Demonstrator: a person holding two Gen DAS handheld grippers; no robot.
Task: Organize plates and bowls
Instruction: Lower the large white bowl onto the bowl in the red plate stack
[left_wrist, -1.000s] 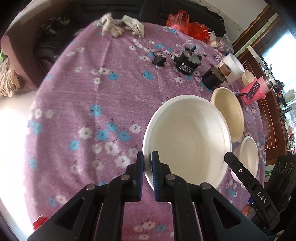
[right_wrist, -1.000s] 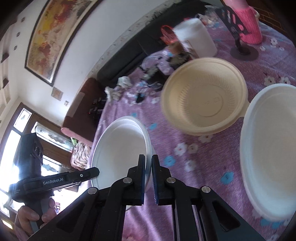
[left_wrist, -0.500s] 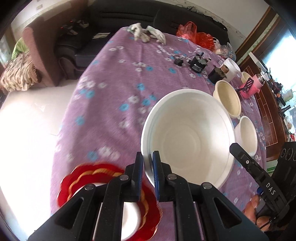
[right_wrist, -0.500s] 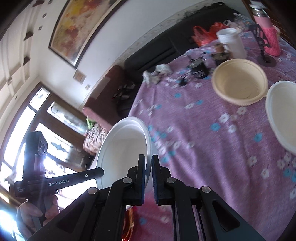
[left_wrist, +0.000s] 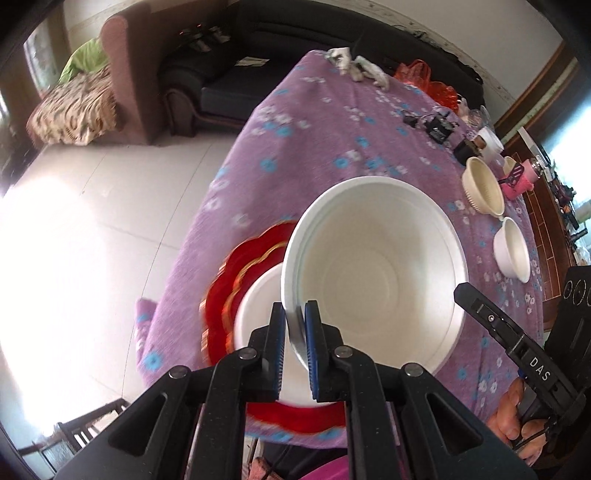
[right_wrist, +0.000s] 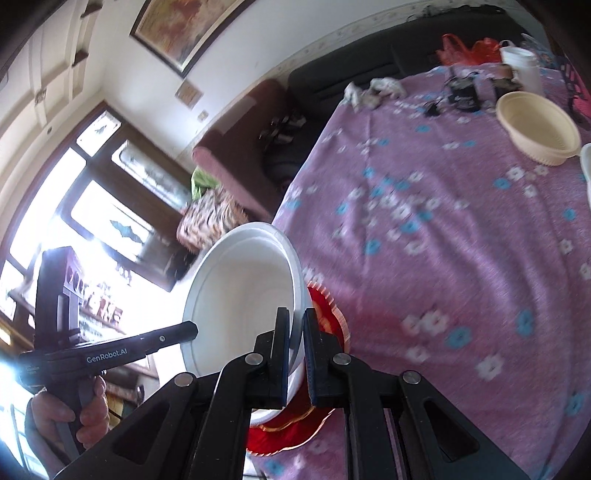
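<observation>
Both grippers hold one large white bowl by opposite sides of its rim, lifted above the table's near corner. My left gripper is shut on its near-left rim. My right gripper is shut on the rim of the same bowl, which is tilted in that view. Under the bowl lies a red plate with a gold scalloped edge, white in its middle; the plate also shows in the right wrist view. A cream ribbed bowl and a small white bowl sit farther along the table.
The table has a purple flowered cloth. At its far end are black gadgets, a white cup, a pink bottle, red bags and white gloves. Beyond the left edge are a tiled floor and sofas.
Both grippers have carried the white bowl back toward the table's near corner. It now hangs over the red plate, which has come into view beneath it.
</observation>
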